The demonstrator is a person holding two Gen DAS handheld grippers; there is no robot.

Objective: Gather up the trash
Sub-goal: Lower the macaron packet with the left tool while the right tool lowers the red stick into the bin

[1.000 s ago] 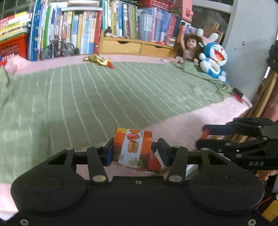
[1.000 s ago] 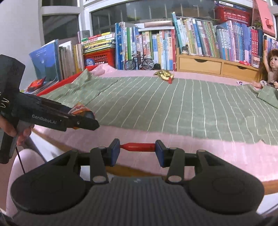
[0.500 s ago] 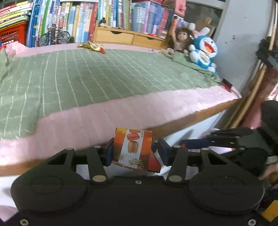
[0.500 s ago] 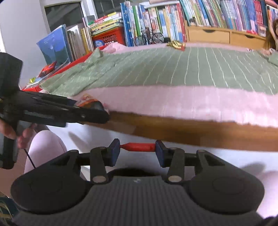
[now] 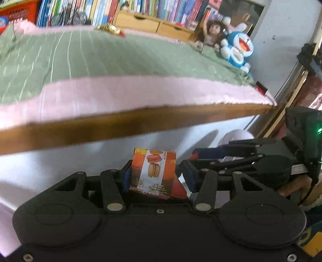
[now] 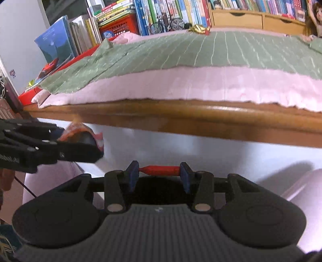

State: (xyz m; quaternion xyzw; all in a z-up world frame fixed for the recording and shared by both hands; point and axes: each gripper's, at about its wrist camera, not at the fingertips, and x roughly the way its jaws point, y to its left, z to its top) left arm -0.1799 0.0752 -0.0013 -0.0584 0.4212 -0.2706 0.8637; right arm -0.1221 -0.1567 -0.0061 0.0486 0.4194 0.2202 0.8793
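Note:
My left gripper (image 5: pixel 156 173) is shut on an orange macaron wrapper (image 5: pixel 154 171), held upright between its blue pads below the bed's wooden edge (image 5: pixel 120 123). My right gripper (image 6: pixel 159 175) is shut on a thin red wrapper (image 6: pixel 160 170) stretched across its pads. Each gripper shows in the other's view: the right gripper (image 5: pixel 203 154) at the left wrist view's right side, the left gripper (image 6: pixel 96 149) with the orange wrapper (image 6: pixel 80 131) at the right wrist view's left side. A gold and red wrapper (image 5: pixel 109 29) lies at the far edge of the green blanket (image 5: pixel 100 54), also the gold wrapper (image 6: pixel 198 29).
A doll (image 5: pixel 210 34) and a blue plush toy (image 5: pixel 239 51) sit at the bed's far right corner. Books (image 6: pixel 161 12), a red crate (image 6: pixel 118 26) and a small bicycle model (image 6: pixel 167 25) line the back. A white wall (image 5: pixel 60 167) lies under the bed edge.
Both grippers have sunk from above the bed to below its wooden edge, each keeping its wrapper. The bed's front board and the white side beneath it now fill the middle of both views.

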